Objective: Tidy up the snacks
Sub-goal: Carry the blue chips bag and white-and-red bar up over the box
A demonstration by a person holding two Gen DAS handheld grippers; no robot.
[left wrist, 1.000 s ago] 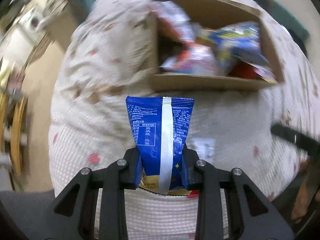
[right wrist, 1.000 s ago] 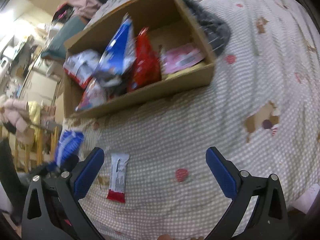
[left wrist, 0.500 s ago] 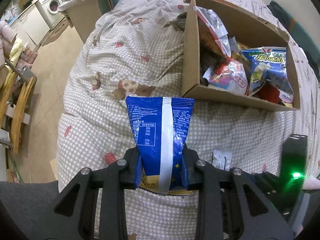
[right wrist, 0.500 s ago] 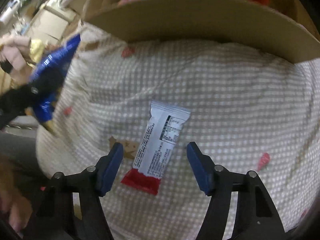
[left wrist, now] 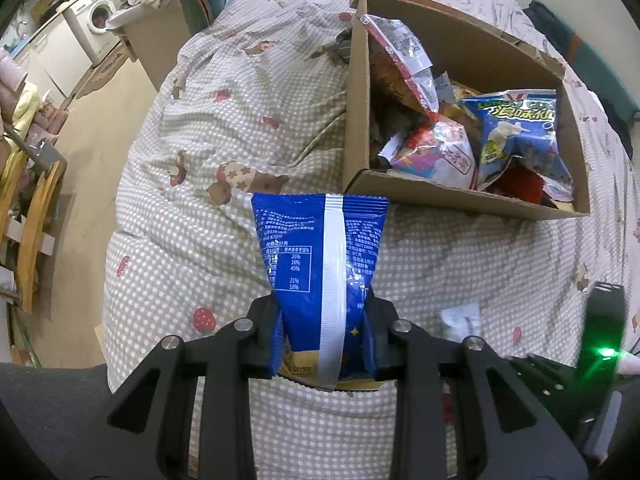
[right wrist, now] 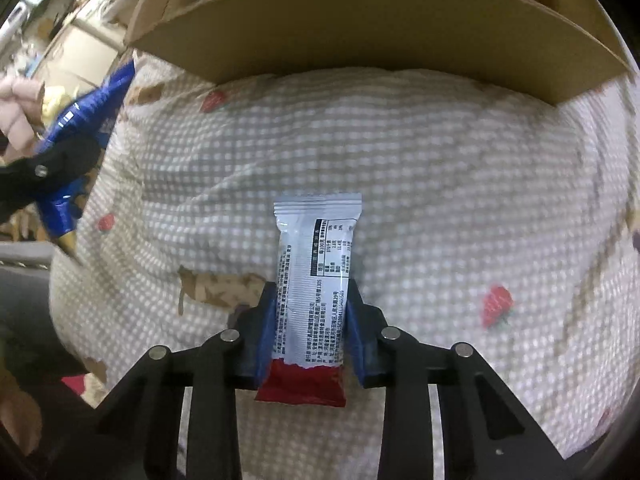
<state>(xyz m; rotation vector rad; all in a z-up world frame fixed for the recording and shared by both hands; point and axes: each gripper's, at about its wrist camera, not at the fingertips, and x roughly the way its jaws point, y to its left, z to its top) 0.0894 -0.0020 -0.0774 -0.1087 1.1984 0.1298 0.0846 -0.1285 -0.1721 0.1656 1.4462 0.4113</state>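
My left gripper (left wrist: 322, 330) is shut on a blue snack bag (left wrist: 320, 256) and holds it above the checked bedspread, short of the cardboard box (left wrist: 460, 196) that holds several snack packets. My right gripper (right wrist: 310, 320) has its blue pads against both sides of a silver and red snack bar (right wrist: 316, 276) that lies on the bedspread just in front of the box wall (right wrist: 360, 28). The blue bag in the left gripper also shows in the right wrist view (right wrist: 86, 128), at the left. The snack bar shows in the left wrist view (left wrist: 460, 318), partly hidden.
The bed (left wrist: 224, 152) has a checked cover with strawberry and bear prints. Its left edge drops to the floor (left wrist: 96, 132). A washing machine (left wrist: 94, 26) and wooden furniture (left wrist: 32, 216) stand at the far left.
My right gripper came down from above the bed to the snack bar and closed its jaws onto it. My left gripper kept hold of the blue bag and swung a little left.
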